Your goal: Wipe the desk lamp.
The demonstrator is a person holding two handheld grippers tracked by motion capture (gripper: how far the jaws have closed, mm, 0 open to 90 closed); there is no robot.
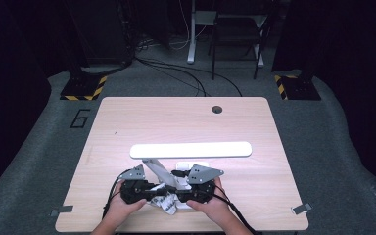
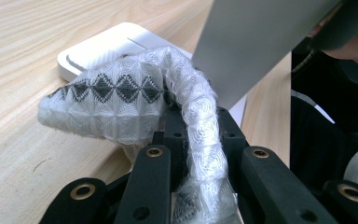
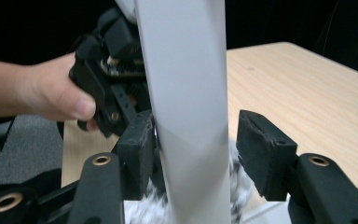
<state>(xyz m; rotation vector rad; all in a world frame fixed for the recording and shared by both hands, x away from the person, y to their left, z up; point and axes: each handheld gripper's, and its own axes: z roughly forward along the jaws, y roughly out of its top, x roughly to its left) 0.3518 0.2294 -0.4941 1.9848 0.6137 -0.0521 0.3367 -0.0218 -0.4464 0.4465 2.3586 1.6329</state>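
From the high view, a white desk lamp stands near the front of the wooden table, its long bar head lying level above its slanted arm. Both hands are tucked in at the lamp's foot: the left gripper and the right gripper face each other, with a crumpled white cloth between them, right by the lamp's base.

Over to the left gripper view: the jaws are pinched tight on the cloth, a white weave with a row of dark diamonds. It runs up from between the jaws and droops over to the left, above the table. Behind it sits the lamp's flat white base, and the lamp's arm slants across the upper right.

Now the right gripper view: the lamp's arm rises straight between the jaws. The left pad sits against it, the right pad stands clear, so the jaws are parted. A fringe of cloth shows below. Beyond, a hand grips the left gripper.
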